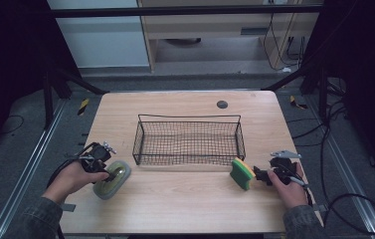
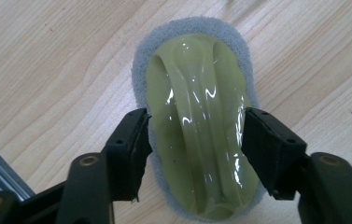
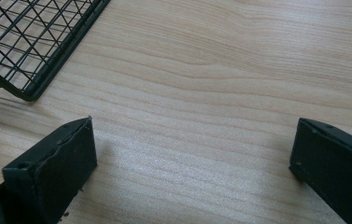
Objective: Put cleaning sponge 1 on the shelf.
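The left tool is closing its jaws against both sides of the grey-edged green scrubber lying on the tabletop. The right tool is gaping wide, gripping nothing, with the wire basket ahead to its left.

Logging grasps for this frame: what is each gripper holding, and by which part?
The left gripper clamps the scrubber across the two sides of its glossy green handle, near mid-length, on the table. The right gripper is open, holding nothing.
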The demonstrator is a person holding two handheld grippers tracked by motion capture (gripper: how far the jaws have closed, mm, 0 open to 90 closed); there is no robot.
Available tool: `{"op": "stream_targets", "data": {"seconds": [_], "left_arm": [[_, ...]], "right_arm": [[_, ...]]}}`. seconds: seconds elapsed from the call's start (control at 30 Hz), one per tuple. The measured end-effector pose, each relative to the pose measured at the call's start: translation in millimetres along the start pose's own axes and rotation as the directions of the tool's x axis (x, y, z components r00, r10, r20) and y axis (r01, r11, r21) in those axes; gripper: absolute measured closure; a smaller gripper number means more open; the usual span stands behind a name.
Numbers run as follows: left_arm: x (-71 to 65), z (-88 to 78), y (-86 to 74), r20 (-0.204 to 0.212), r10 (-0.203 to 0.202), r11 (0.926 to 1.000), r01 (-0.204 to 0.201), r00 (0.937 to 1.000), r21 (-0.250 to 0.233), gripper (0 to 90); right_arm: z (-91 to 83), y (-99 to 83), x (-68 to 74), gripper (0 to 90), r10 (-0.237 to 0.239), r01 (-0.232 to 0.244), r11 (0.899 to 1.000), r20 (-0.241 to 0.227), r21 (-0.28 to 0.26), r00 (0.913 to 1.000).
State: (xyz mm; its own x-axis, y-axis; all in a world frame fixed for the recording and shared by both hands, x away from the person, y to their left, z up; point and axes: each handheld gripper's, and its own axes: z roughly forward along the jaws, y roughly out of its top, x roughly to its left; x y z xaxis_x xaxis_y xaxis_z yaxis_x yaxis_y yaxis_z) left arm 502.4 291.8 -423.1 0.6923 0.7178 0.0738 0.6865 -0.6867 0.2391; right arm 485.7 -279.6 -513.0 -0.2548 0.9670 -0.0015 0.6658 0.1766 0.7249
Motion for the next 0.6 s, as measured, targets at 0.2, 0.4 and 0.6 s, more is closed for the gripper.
{"op": "stream_targets", "data": {"seconds": [0.2, 0.4, 0.6], "left_arm": [[2.4, 3.0, 1.2, 0.007, -0.014, 0.9999, 0.014, 0.9999, -0.001, 45.4], [4.1, 7.4, 2.1, 0.015, -0.016, 0.9998, 0.016, 0.9998, 0.011, 48.8], [3.8, 12.3, 3.6, 0.022, -0.021, 0.9996, 0.021, 0.9995, 0.02, 52.5]], "right_arm": [[0.0, 0.0, 0.1, 0.7, 0.002, -0.002, 1.0, -0.001, -0.001, 1.0], [0.0, 0.0, 0.0, 0.6, 0.001, -0.001, 1.0, -0.001, 0.0, 1.0], [-0.1, 0.0, 0.1, 0.6, 0.001, -0.001, 1.0, -0.001, 0.001, 1.0]]}}
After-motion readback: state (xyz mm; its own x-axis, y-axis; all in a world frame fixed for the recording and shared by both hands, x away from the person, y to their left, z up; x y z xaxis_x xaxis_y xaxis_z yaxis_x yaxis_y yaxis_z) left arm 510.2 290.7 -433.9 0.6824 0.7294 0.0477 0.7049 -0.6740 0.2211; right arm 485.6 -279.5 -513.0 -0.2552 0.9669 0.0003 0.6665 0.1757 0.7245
